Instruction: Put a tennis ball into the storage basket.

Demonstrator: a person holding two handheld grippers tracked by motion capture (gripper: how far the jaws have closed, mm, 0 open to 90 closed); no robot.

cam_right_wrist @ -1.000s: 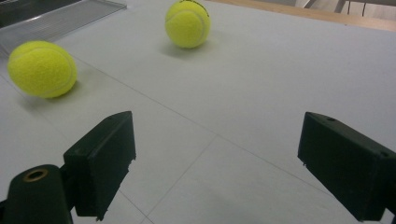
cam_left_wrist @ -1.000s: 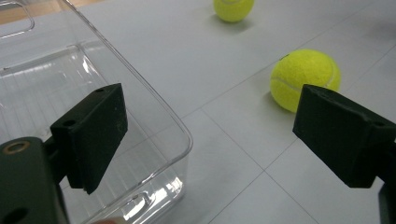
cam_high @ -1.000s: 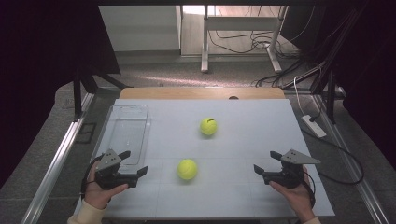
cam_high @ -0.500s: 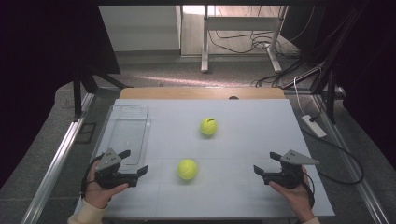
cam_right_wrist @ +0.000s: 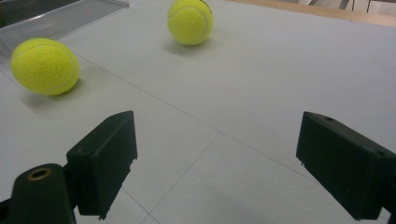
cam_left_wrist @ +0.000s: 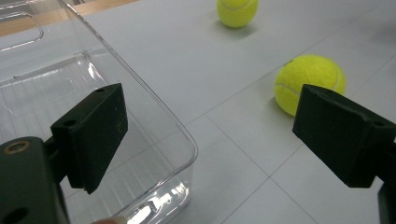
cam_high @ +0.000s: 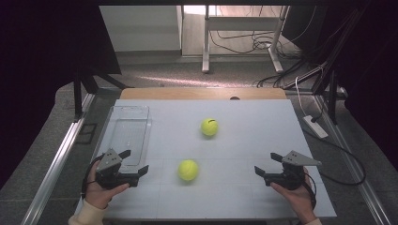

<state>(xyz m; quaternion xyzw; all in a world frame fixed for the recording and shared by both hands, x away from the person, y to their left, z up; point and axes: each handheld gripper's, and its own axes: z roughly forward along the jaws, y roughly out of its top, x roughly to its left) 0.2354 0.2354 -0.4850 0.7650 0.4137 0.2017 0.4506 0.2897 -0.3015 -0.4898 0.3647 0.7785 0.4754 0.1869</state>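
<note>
Left gripper [cam_high: 137,161], lower left of the high view: jaws spread wide, nothing between them, aimed toward frame centre. Its own view shows the near tennis ball [cam_left_wrist: 308,82] right of centre, partly behind the right-hand jaw but not touched.

Right gripper [cam_high: 270,164], lower right of the high view: jaws likewise wide apart and empty (only bare table surface between the pads in its own view).

Near tennis ball [cam_high: 188,169] sits low in the high view, just left of centre, between the two grippers and nearer the left one; clear of both. Far tennis ball [cam_high: 209,127] lies above it, about mid-frame, well apart from the grippers.

Clear plastic tray [cam_high: 114,123], left of centre in the high view, its near end just beside the left gripper. Both balls rest on the white table [cam_high: 263,131], outside the tray.
</note>
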